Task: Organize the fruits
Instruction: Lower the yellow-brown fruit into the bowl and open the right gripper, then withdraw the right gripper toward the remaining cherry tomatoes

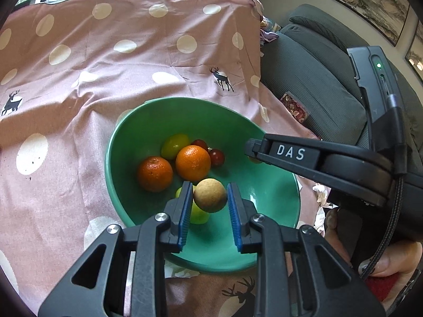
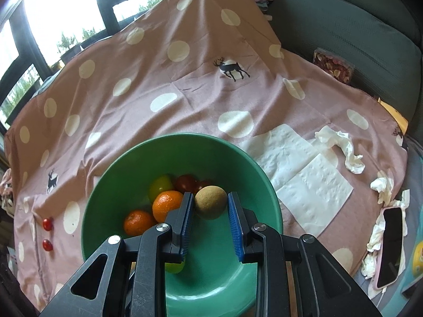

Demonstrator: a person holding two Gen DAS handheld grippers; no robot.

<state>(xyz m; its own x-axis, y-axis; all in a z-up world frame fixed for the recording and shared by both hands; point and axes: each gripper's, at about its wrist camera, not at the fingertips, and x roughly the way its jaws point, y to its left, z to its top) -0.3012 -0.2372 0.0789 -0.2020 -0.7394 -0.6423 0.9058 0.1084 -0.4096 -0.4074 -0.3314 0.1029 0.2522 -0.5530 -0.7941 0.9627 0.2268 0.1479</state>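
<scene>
Room: pink cloth (image 1: 105,66) with white dots and little deer is spread out by a window (image 2: 60,8) and a grey sofa (image 1: 317,79).
Bowl: the green bowl (image 1: 148,121) sits on the cloth. This looks like the place where the fruit goes.
In the bowl: two oranges (image 1: 154,173), a yellow-green fruit (image 1: 175,145), small red fruits (image 1: 216,157) and one more green fruit (image 1: 198,214) low down near the front.
Left gripper (image 1: 210,189): its jaws are closed on the first brown fruit (image 1: 210,196), a round tan ball, held just over the bowl.
Right gripper (image 2: 210,198): its jaws are closed on the second brown fruit (image 2: 211,202), also right over the bowl.
Why held there: I think both fruits hang low over the bowl so they drop only a short way and do not bounce out.
Why the blue pads: they are ribbed, so I think a smooth round fruit will not slip.
Left out: two small red tomatoes (image 2: 47,223) lie on the cloth, well away from the bowl.
Other stuff: white tissues (image 2: 312,187) and a phone (image 2: 391,245) lie on the other side.
Watch out: a dropped fruit could bump the oranges and roll.
</scene>
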